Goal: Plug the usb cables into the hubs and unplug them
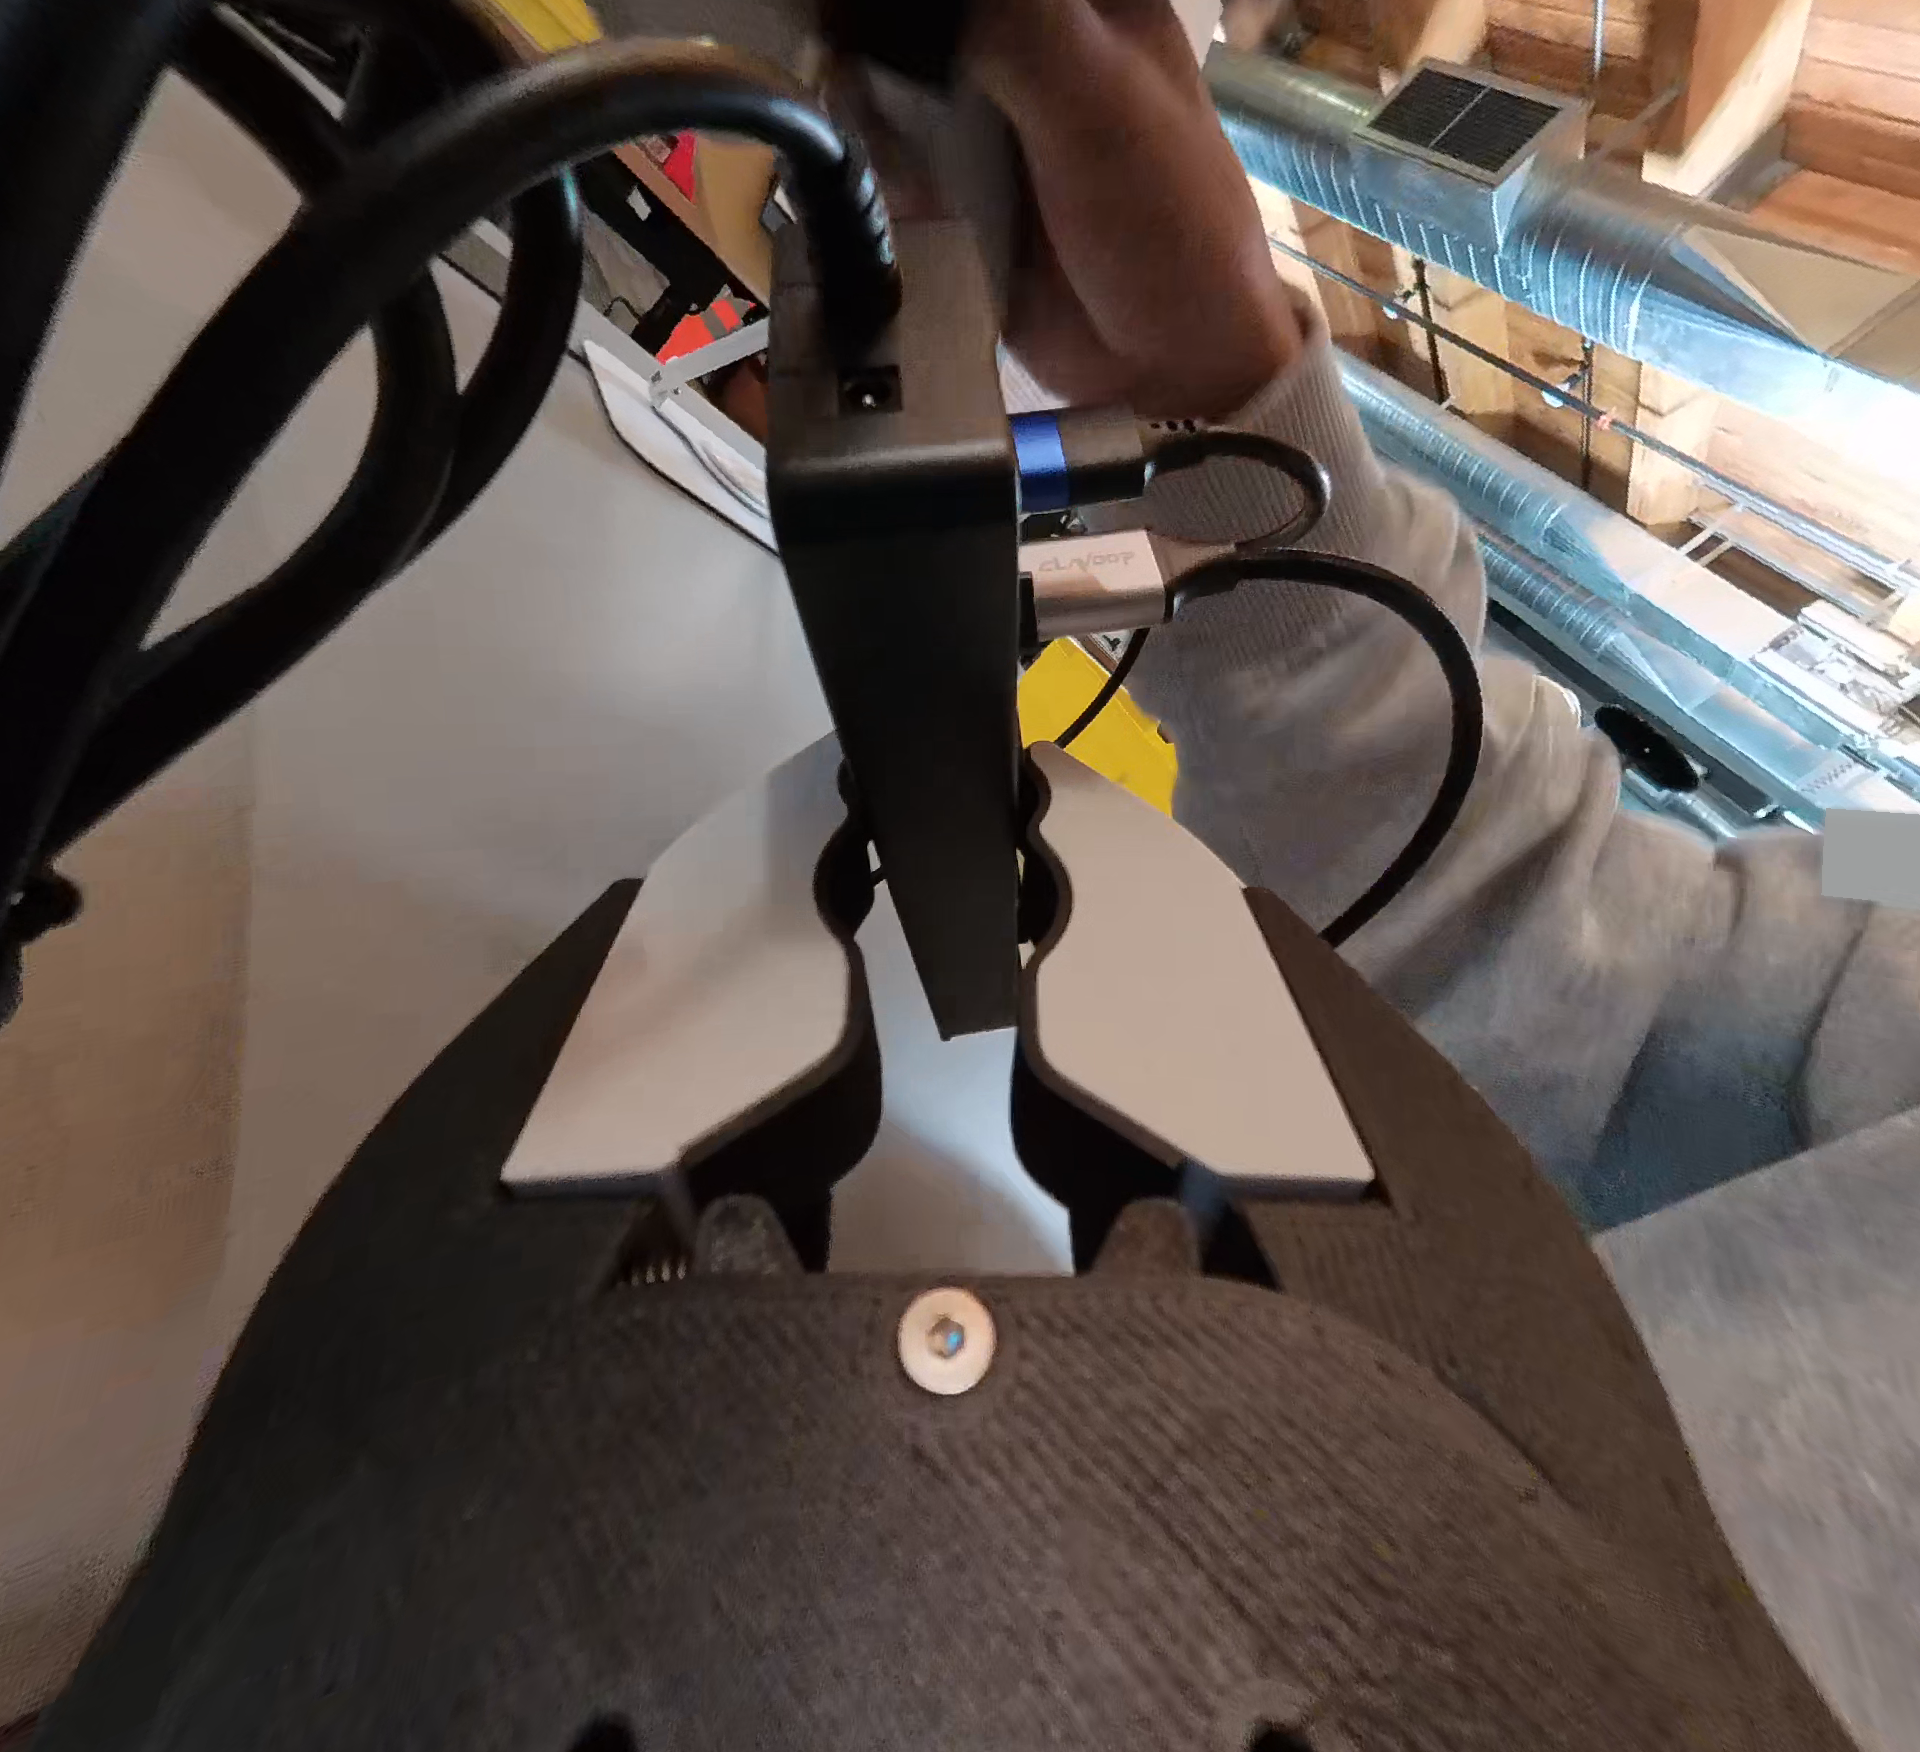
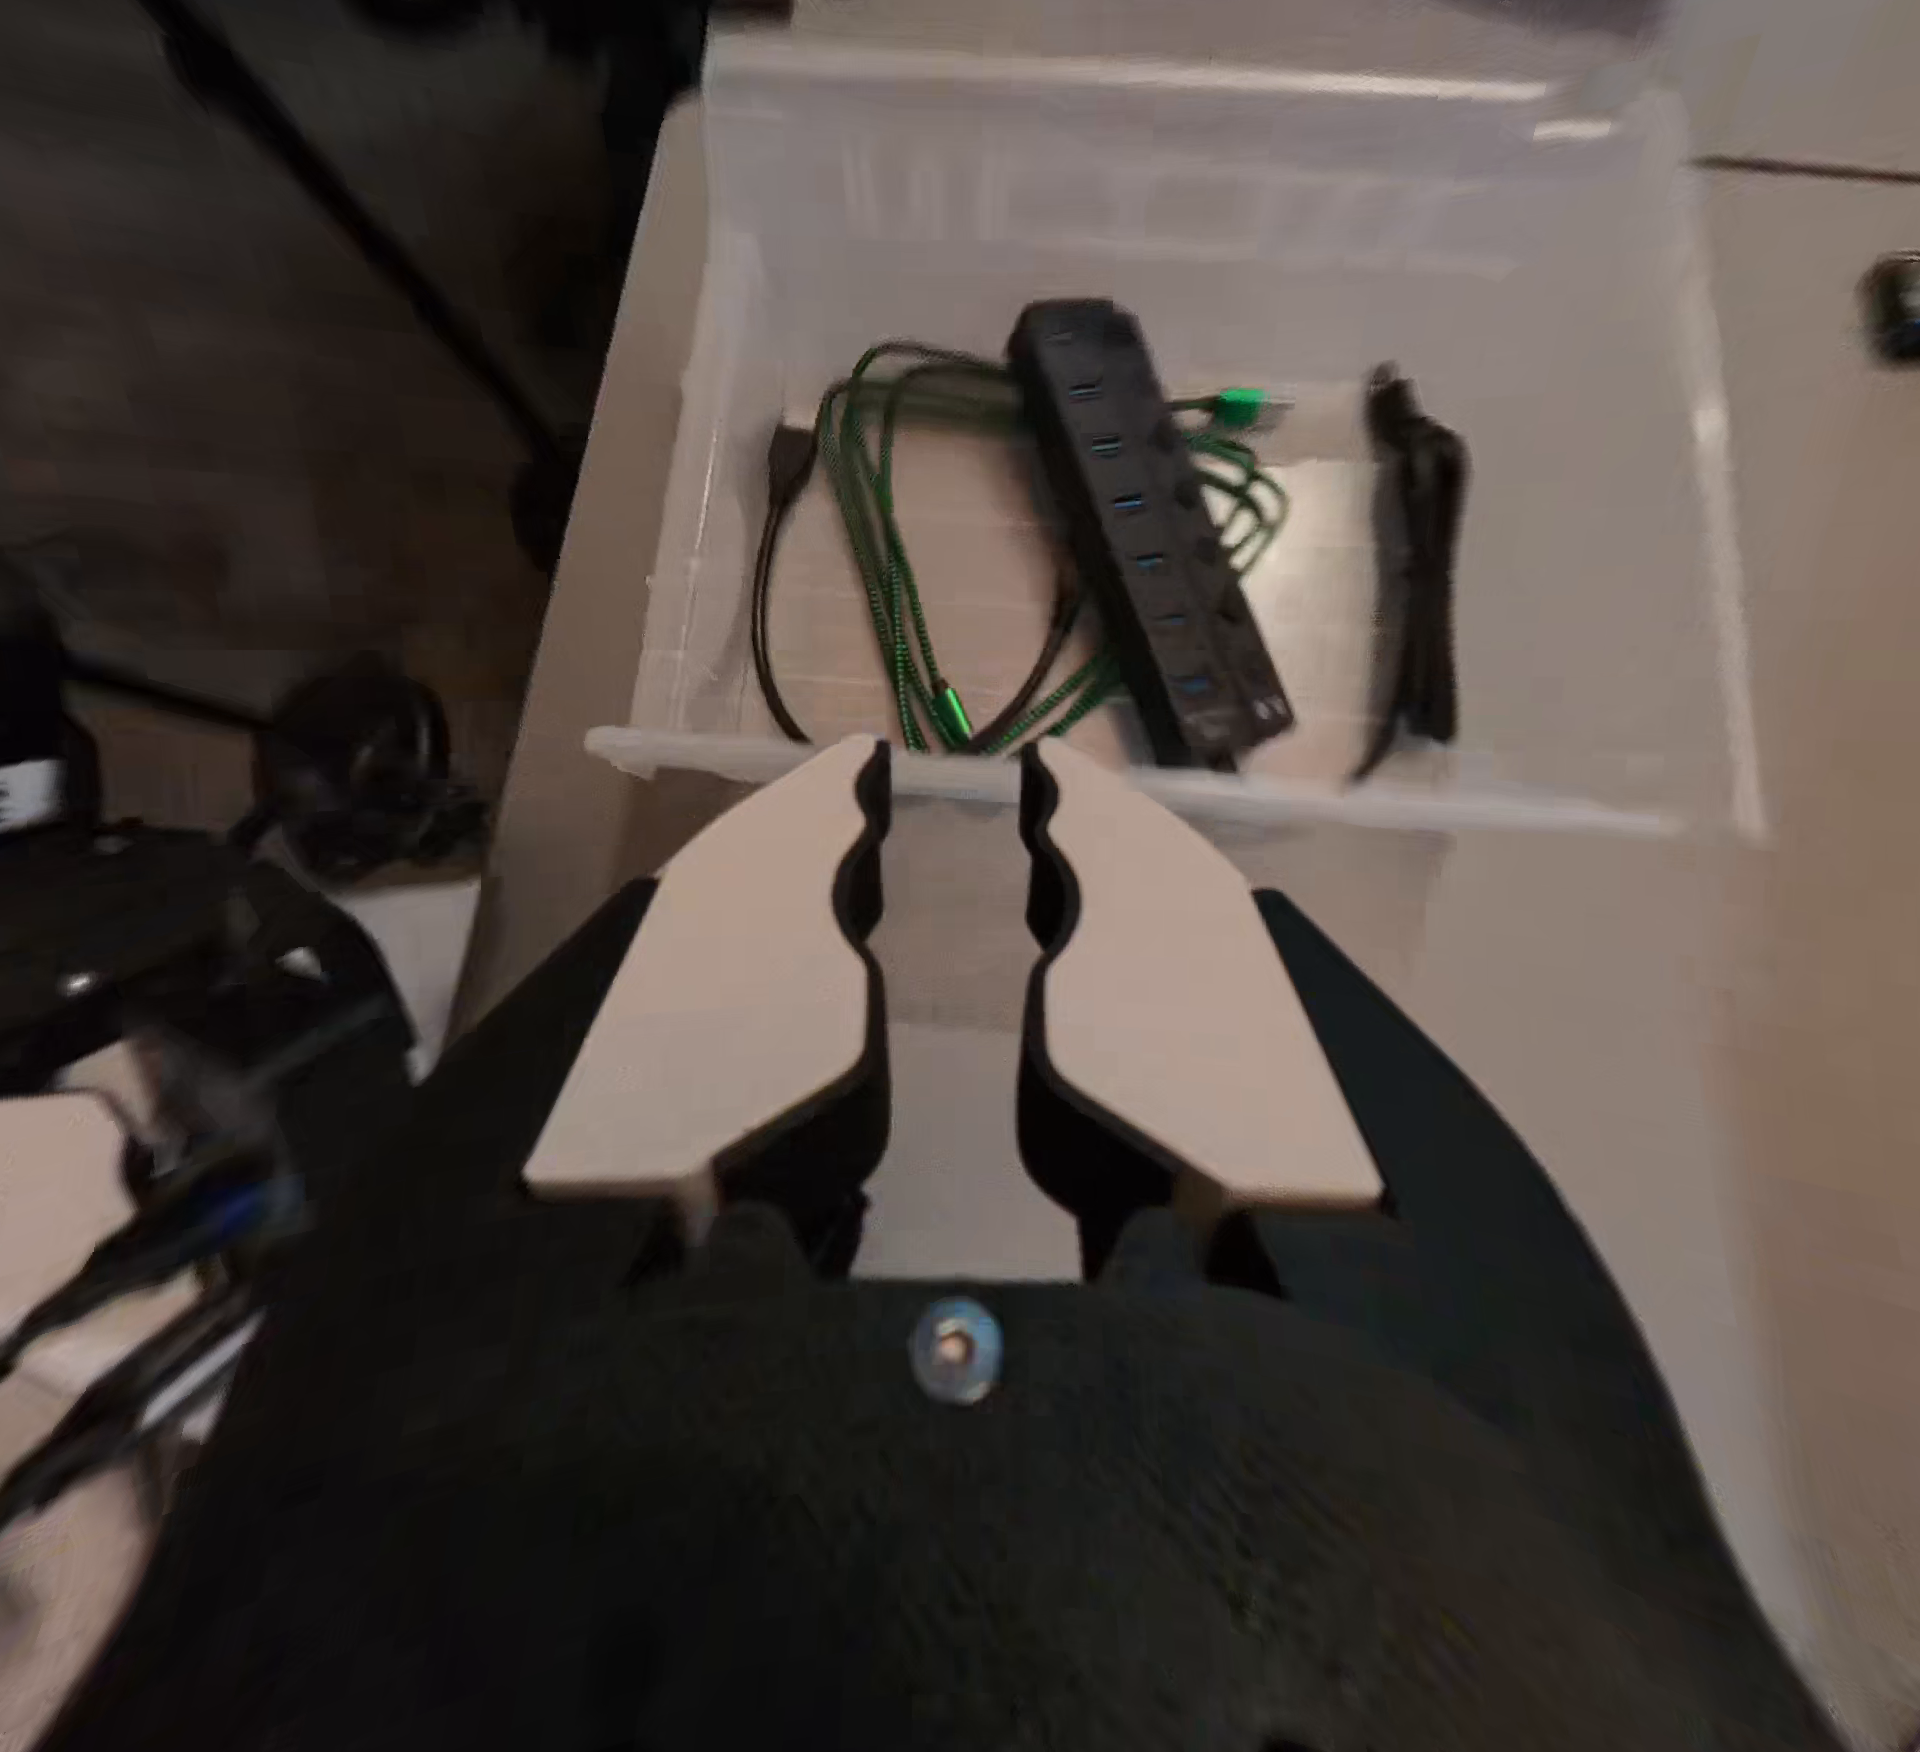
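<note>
Left tongs (image 1: 940, 881) clamped the flat black USB hub (image 1: 894, 580), 2 plugs seated in it. Right tongs (image 2: 954, 767) narrow, empty, over the clear plastic bin (image 2: 1143, 798).

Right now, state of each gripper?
Left gripper: shut on the black hub, which has two cables plugged into its side.
Right gripper: open, empty, near the clear bin.

Left wrist view: tilted upward, close on hub (image 1: 904, 622), ceiling ducts (image 1: 1621, 268) behind. Right wrist view: looks down at counter (image 2: 1558, 1079), blurred; overlap seemingly none.
</note>
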Demonstrator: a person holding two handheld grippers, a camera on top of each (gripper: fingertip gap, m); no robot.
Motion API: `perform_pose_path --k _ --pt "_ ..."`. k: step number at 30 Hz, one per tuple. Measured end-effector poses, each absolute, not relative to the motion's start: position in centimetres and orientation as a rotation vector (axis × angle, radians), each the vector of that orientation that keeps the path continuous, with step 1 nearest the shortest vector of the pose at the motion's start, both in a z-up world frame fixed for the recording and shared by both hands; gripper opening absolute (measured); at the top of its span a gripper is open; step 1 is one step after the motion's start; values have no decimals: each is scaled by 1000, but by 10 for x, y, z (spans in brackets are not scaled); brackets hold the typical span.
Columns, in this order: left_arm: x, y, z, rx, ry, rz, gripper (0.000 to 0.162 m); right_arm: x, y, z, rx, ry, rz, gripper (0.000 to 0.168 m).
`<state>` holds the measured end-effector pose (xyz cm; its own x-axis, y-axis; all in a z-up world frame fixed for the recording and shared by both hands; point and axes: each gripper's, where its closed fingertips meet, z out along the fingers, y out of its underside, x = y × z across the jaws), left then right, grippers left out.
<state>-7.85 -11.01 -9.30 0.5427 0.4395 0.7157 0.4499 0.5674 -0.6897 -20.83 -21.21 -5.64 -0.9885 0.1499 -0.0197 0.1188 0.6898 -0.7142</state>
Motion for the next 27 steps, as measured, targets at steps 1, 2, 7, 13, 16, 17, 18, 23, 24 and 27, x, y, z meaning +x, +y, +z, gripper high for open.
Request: perform_pose_path --k 1,2,7,13,16,17,18,23,24,27 --pt "-78 -111 -94 -1012 -1057 -20 24 -208 -231 -69 -147 -2921 1087 21" --pt "-77 -111 -95 -1006 -1064 -33 25 -207 -246 -82 -79 -2981 967 14" --pt "-78 -109 -99 -1027 -1060 -34 25 -225 -281 -138 44 -3101 324 22" --pt "-80 -113 -100 -995 -1080 -86 25 -230 -269 -177 -244 -3235 -306 40" --pt "-80 -112 -100 -994 -1080 -110 25 -232 -260 -196 -219 -3209 -489 34" --pt "-79 -112 -100 -997 -1076 -112 25 -232 -259 -200 -200 -3204 -516 28" --pt "-79 -111 -99 -1001 -1072 -112 25 -232 -259 -203 -182 -3202 -525 24" --pt "-76 -107 -100 -1009 -1067 -133 25 -234 -267 -191 -76 -3186 -378 3" --pt "-76 -107 -100 -1010 -1066 -141 25 -233 -270 -186 -53 -3188 -329 0" --pt "-74 -103 -101 -1021 -1061 -150 25 -214 -283 -174 51 -3291 -155 0"
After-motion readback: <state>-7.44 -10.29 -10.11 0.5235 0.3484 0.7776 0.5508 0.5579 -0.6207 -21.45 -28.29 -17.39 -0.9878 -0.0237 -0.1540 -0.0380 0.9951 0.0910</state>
